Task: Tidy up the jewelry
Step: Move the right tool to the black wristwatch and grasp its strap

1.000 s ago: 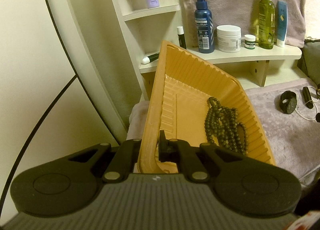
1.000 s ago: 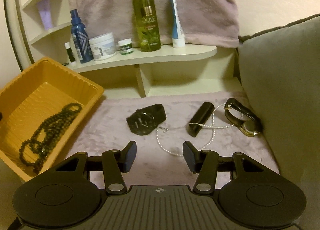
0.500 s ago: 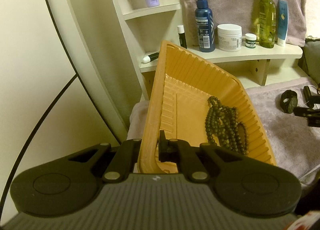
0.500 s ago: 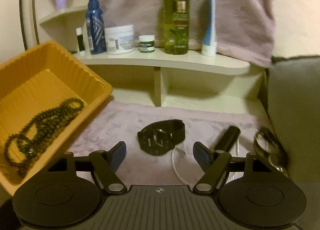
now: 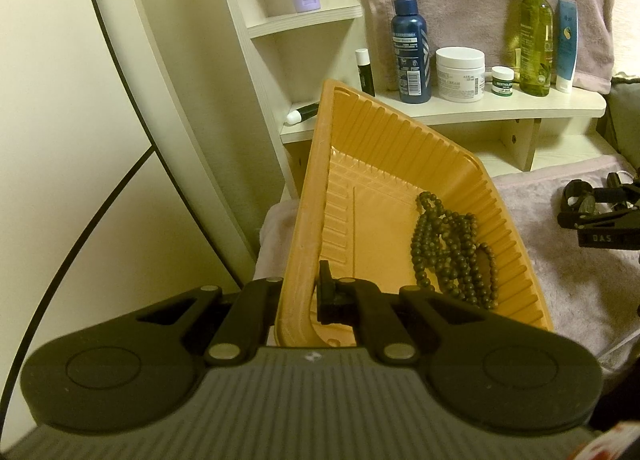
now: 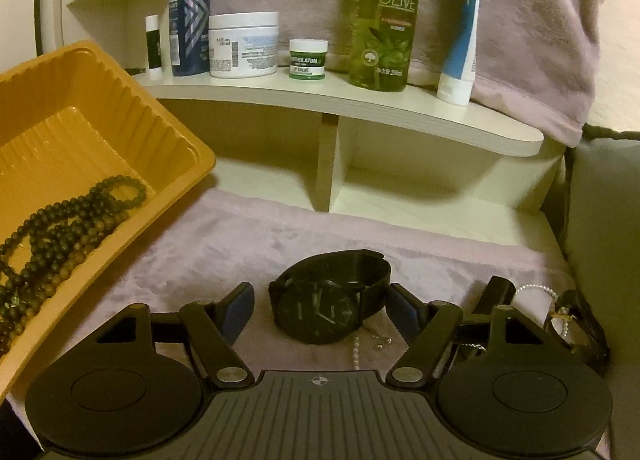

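Pink fleece (image 6: 224,244) carries black watch (image 6: 320,300) beside orange tray (image 6: 80,132).

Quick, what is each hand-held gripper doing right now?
Left hand-held gripper: shut on the orange tray's rim.
Right hand-held gripper: jaws closing around the black watch, pads not pressing it yet.

Orange, black and mauve

A ribbed orange tray (image 6: 172,132) holds dark green-brown beads (image 6: 68,228); the watch (image 6: 324,300) is black, on mauve cloth (image 6: 248,244), near a white pearl string (image 6: 536,290).
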The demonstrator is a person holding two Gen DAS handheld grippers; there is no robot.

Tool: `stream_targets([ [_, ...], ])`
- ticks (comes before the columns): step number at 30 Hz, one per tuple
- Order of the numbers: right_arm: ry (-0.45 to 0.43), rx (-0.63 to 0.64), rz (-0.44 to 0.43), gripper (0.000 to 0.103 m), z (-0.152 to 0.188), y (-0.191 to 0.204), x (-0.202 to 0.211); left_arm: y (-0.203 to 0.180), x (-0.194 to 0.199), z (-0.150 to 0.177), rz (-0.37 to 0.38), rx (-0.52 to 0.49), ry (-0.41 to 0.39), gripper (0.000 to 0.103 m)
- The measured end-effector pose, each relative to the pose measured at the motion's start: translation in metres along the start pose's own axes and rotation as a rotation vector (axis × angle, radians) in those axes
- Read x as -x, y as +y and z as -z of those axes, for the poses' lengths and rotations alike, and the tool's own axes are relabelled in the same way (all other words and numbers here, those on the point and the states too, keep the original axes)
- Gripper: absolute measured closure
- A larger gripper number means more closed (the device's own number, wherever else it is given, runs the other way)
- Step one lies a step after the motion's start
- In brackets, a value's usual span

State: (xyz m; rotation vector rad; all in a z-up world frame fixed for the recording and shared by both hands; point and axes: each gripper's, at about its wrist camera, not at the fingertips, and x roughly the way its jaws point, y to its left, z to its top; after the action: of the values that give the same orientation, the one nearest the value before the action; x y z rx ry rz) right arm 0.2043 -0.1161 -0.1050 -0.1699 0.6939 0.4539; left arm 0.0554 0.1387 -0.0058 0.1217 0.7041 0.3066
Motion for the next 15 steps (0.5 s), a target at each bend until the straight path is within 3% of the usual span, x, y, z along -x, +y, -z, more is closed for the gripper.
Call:
stream_targets([
  [1,0.000,0.001,0.006,0.047,0.000,-0.001,0.000,0.000,0.000,0.000,0.001,0.000,0.000,0.099],
  [4,0.002,0.008,-0.007,0.054,-0.001,-0.001,0.001,0.000,0.000,0.000,0.000,-0.001,0.000,0.099],
  [15,-0.016,0.001,-0.006,0.055,-0.002,0.004,0.017,0.000,0.000,0.000,0.000,0.000,0.000,0.099],
])
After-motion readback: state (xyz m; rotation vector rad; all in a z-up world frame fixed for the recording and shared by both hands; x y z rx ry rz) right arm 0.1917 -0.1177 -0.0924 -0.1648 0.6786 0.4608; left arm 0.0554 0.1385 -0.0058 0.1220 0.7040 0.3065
